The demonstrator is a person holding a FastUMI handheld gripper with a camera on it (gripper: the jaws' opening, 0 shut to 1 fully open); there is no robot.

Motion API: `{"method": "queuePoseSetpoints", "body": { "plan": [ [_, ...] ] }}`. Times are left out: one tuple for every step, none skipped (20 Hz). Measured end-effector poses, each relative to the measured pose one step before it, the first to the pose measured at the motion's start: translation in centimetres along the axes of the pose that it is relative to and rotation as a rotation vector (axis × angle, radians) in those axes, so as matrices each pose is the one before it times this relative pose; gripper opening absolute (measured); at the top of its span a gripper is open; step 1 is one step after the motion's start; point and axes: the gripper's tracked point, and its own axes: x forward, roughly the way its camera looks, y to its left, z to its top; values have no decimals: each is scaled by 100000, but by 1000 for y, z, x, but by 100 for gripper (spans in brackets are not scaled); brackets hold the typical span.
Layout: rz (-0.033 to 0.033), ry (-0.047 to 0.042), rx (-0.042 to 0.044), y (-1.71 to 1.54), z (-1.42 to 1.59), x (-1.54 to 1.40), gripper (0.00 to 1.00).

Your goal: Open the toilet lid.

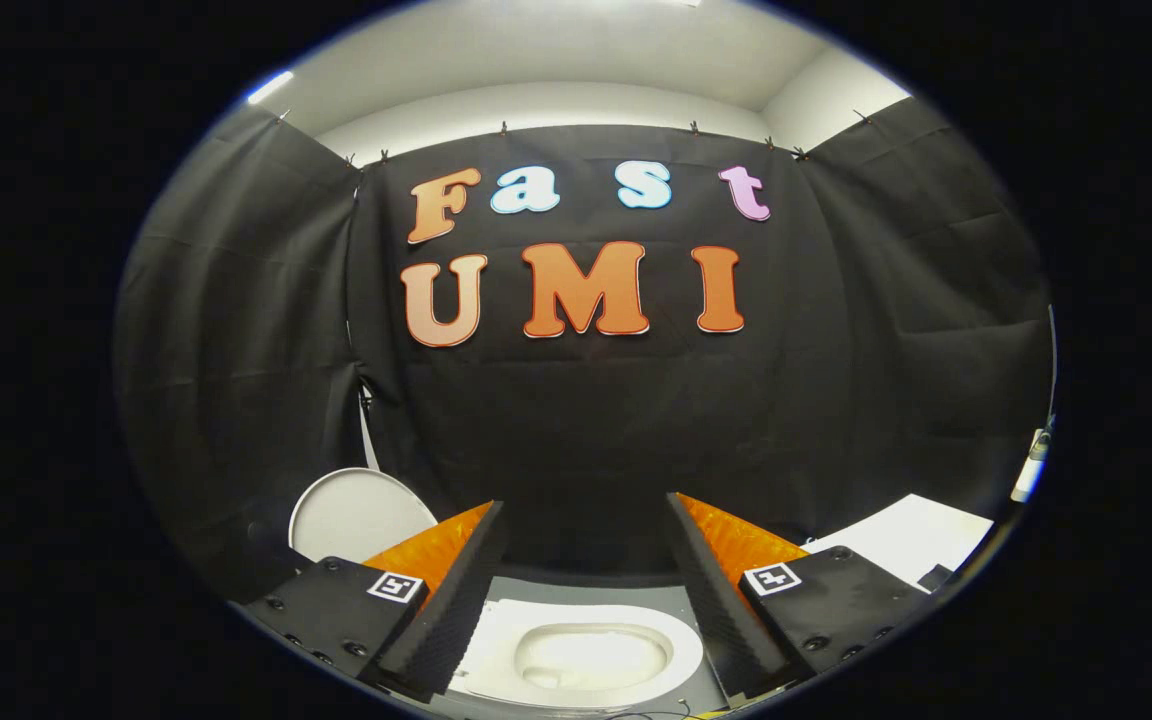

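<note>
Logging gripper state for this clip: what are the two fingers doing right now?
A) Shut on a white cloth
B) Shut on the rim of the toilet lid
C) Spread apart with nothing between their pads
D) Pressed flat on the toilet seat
C: the gripper has its fingers spread wide, gripping nothing, with the toilet bowl showing below the gap and the round white toilet lid off beyond the left finger.

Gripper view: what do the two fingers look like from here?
The gripper has two wedge-shaped fingers: black ribbed foam pads on the inner faces, orange ridged plastic behind. Each sits on a black screwed block bearing a small square black-and-white marker.
</note>
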Motion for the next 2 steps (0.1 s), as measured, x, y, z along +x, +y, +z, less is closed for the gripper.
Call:
{"method": "queuePoseSetpoints", "body": {
  "plan": [
    [-235,-4,140,-65,20,-59,100],
    [-200,25,98,-105,4,73,100]
  ]
}}
